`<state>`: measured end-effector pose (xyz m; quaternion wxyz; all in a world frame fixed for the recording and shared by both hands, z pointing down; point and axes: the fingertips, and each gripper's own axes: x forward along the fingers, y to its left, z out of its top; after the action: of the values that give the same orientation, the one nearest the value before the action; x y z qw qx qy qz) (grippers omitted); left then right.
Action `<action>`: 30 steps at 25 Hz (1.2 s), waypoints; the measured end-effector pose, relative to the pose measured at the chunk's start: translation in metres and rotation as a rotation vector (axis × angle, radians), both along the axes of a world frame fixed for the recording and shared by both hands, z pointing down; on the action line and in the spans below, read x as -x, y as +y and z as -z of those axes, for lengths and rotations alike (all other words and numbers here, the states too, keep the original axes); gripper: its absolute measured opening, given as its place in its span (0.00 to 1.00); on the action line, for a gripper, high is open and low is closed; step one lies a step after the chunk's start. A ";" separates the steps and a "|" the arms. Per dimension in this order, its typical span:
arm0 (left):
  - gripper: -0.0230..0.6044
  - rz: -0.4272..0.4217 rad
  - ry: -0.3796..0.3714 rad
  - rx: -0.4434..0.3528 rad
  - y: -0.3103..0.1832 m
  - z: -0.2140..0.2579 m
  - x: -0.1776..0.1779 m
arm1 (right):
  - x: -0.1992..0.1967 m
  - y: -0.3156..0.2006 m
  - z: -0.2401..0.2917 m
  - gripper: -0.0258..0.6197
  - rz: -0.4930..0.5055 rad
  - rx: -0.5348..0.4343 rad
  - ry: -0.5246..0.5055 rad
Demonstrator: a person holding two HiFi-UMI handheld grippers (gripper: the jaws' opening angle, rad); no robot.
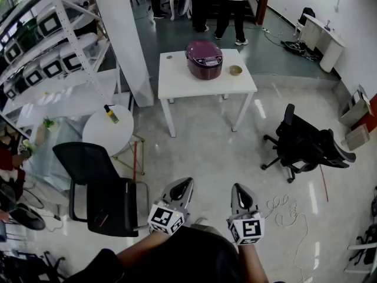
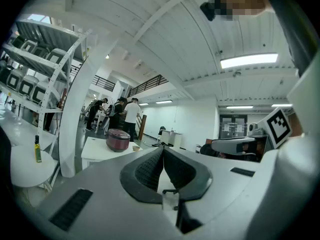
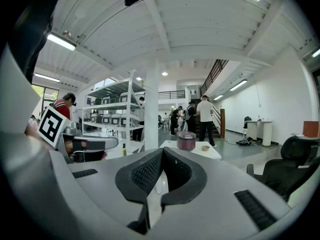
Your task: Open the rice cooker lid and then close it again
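Rice cooker (image 1: 204, 63), lid (image 1: 203, 50) down, at 12 o'clock on table (image 1: 177, 84), well apart from us; left gripper (image 1: 186, 183) and right gripper (image 1: 238, 188) both clenched, empty; we walk close before reaching for lid

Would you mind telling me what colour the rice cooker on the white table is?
The rice cooker is dark purple-maroon; it shows best in the head view.

The head camera looks steeply down from well back at the surface (image 1: 177, 82); both gripper cameras look along their fingers (image 2: 147, 170) toward that same far-off surface.
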<state>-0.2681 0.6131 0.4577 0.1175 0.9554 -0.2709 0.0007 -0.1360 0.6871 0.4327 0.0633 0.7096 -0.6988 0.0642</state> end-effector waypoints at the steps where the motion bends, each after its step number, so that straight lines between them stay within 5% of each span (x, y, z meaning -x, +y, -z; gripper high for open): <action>1: 0.04 -0.001 0.000 0.001 0.001 0.001 0.000 | 0.001 -0.001 0.002 0.04 0.007 -0.004 0.001; 26: 0.05 -0.048 0.021 0.018 -0.012 0.002 -0.005 | -0.017 -0.013 0.005 0.04 0.048 -0.051 -0.070; 27: 0.06 -0.057 0.016 0.029 -0.012 -0.001 -0.007 | -0.020 -0.013 0.004 0.05 0.047 -0.045 -0.082; 30: 0.32 -0.101 0.000 0.065 -0.013 -0.012 -0.015 | -0.028 -0.014 0.001 0.32 0.044 -0.041 -0.118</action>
<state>-0.2530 0.5997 0.4701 0.1482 0.9636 -0.2220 0.0152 -0.1077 0.6734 0.4319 0.0087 0.6901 -0.7180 0.0900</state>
